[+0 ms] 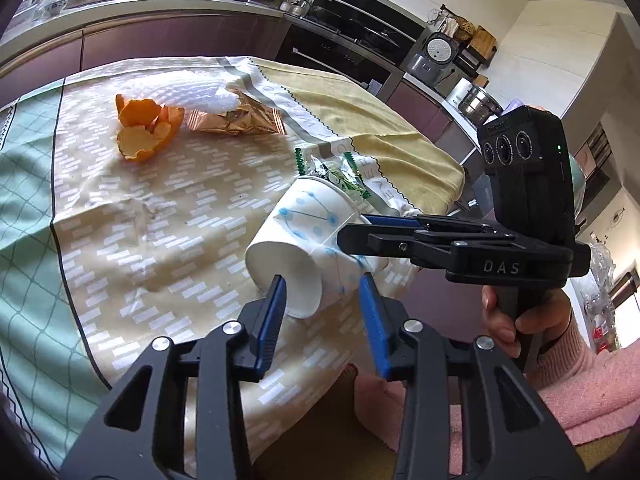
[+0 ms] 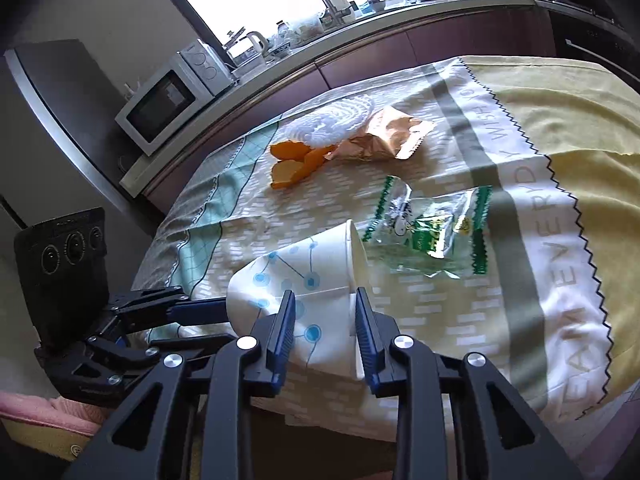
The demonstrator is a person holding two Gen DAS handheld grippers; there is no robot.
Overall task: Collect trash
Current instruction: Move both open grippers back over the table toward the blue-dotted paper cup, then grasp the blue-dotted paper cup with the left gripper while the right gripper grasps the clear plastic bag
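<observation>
A white paper cup (image 1: pixel 304 236) with blue dots lies on its side near the table's front edge; it also shows in the right wrist view (image 2: pixel 304 280). My right gripper (image 2: pixel 325 304) is shut on the cup near its rim. My left gripper (image 1: pixel 324 286) is open around the cup's bottom end, one pad at the base. A clear green-printed wrapper (image 2: pixel 432 228) lies just beyond the cup's mouth. Orange peel (image 1: pixel 146 130), a gold snack bag (image 1: pixel 240 118) and white foam netting (image 1: pixel 192 92) lie farther back.
The table has a patterned cloth (image 1: pixel 120 220) and a yellow cloth (image 2: pixel 580 128) on the far side. A kitchen counter with a microwave (image 2: pixel 168 100) runs behind it. A pink sleeve (image 1: pixel 580 380) is at the lower right.
</observation>
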